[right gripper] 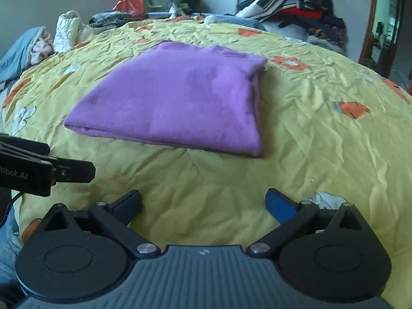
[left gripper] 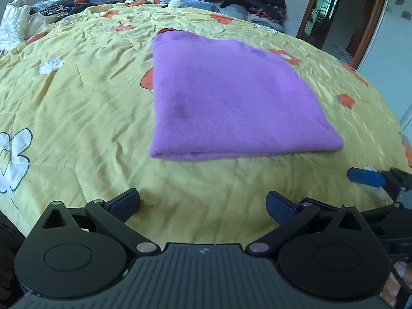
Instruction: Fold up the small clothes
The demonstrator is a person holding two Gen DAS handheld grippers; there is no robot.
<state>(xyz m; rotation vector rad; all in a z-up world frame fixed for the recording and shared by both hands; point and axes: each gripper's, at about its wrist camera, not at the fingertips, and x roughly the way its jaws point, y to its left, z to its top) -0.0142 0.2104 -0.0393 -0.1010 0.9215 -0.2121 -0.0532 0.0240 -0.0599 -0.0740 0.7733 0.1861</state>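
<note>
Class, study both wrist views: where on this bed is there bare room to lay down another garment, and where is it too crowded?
Free: the yellow quilt left of the folded purple garment, the strip between the garment and the open left gripper, and the stretch to its right beyond the open right gripper. Crowded: the far edge, with heaped clothes and an orange bag.

Left gripper point(left gripper: 202, 203): fingers spread wide, nothing between them, hovering low.
Right gripper point(right gripper: 203, 203): likewise spread wide and empty (its blue pad point(right gripper: 279, 207) faces inward).
Relation: side by side, near each other, both pointing forward.
</note>
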